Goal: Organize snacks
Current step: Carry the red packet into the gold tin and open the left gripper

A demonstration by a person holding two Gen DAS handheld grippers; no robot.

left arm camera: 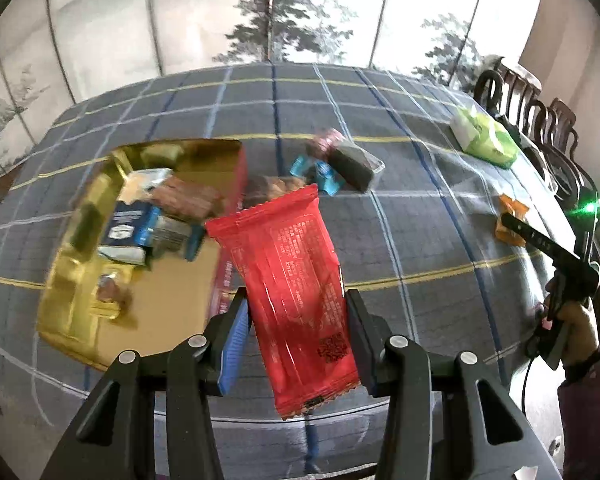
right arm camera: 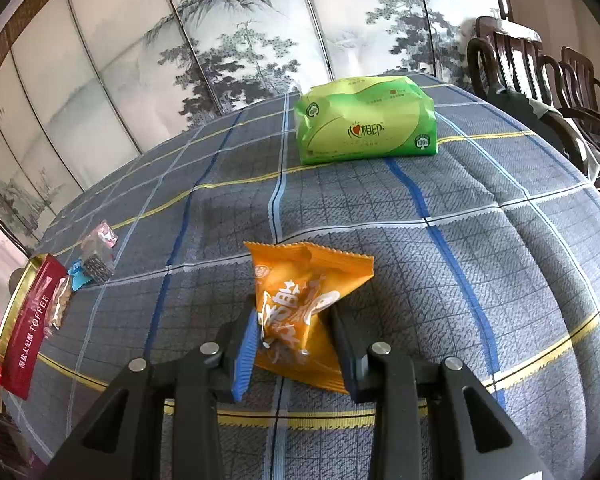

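Note:
My left gripper (left arm camera: 296, 312) is shut on a red snack packet (left arm camera: 292, 280) and holds it above the table, just right of the gold-lined toffee tin (left arm camera: 76, 296). The tin holds several snacks, among them a blue-and-white packet (left arm camera: 130, 232). My right gripper (right arm camera: 294, 320) is shut on an orange snack packet (right arm camera: 300, 300) resting on the checked tablecloth (right arm camera: 420, 280). Loose on the cloth are a dark cake in clear wrap (left arm camera: 354, 166), a blue candy (left arm camera: 318, 174) and a nut packet (left arm camera: 274, 186). The right gripper also shows in the left wrist view (left arm camera: 512, 224).
A green tissue pack (right arm camera: 366, 120) lies at the far side of the table, also in the left wrist view (left arm camera: 484, 140). Dark wooden chairs (right arm camera: 540, 92) stand along the right edge. The red tin wall (right arm camera: 30, 324) is at the far left.

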